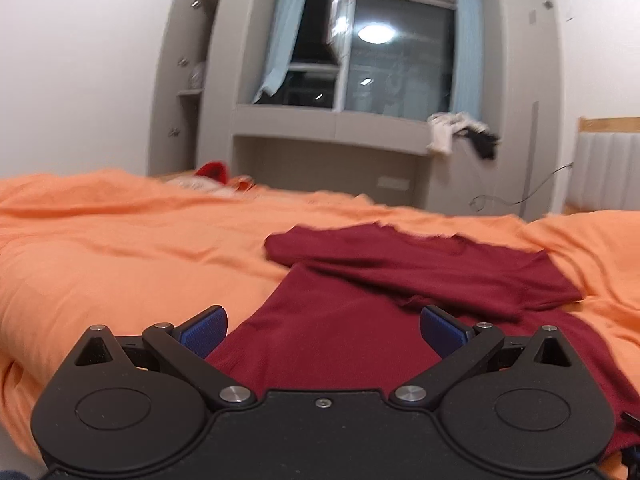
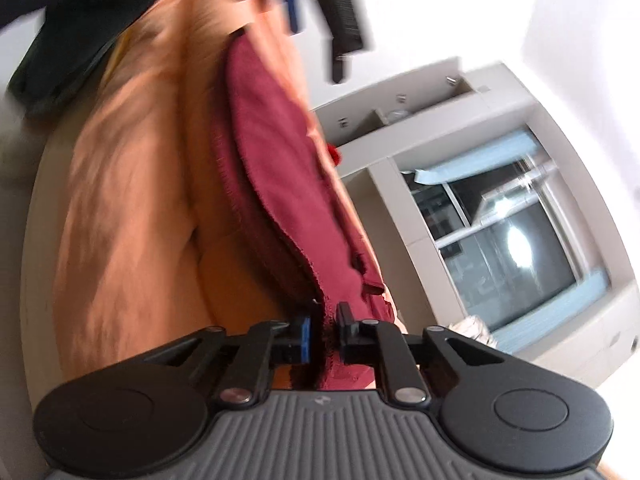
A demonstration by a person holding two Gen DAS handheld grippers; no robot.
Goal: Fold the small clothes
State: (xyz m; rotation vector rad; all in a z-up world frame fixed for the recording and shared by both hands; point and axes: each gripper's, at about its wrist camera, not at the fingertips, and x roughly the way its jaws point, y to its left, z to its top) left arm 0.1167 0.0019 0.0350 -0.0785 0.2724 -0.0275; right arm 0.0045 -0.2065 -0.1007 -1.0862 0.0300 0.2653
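A dark red shirt (image 1: 360,312) lies on the orange bed cover (image 1: 120,248), its far part folded over into a band across the bed. My left gripper (image 1: 324,326) is open, low over the shirt's near part, with blue pads (image 1: 206,328) on either side of the cloth. In the tilted, blurred right wrist view, my right gripper (image 2: 325,334) is shut on an edge of the red shirt (image 2: 272,168), which stretches away over the orange cover (image 2: 132,200).
A grey cabinet and window unit (image 1: 360,132) stands beyond the bed, with white and black clothes (image 1: 460,136) hanging off its ledge. A red item (image 1: 214,172) lies at the bed's far side. A headboard (image 1: 608,168) is at the right. A dark shape (image 2: 340,16) crosses the right view's top.
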